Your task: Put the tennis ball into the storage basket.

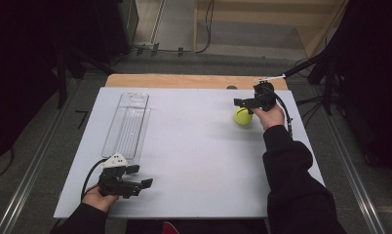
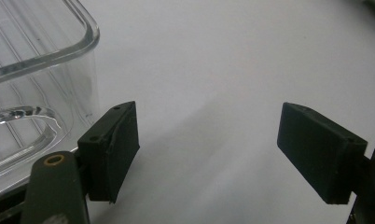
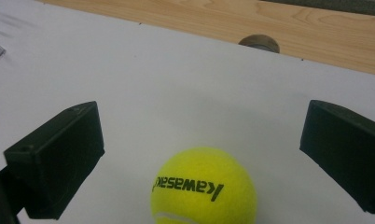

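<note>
The ball (image 3: pixel 203 186) is fuzzy yellow felt with black print. Behind it, the table's (image 1: pixel 194 146) white top looks smooth and matt, edged by bare grained wood. Left of the ball, the tray (image 1: pixel 128 122) is clear, glossy, ribbed plastic

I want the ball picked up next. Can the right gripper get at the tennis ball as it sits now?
Probably yes. The right gripper hovers right over the tennis ball, its jaws open wider than the ball, which lies between them on the bare white table with nothing beside it.
</note>
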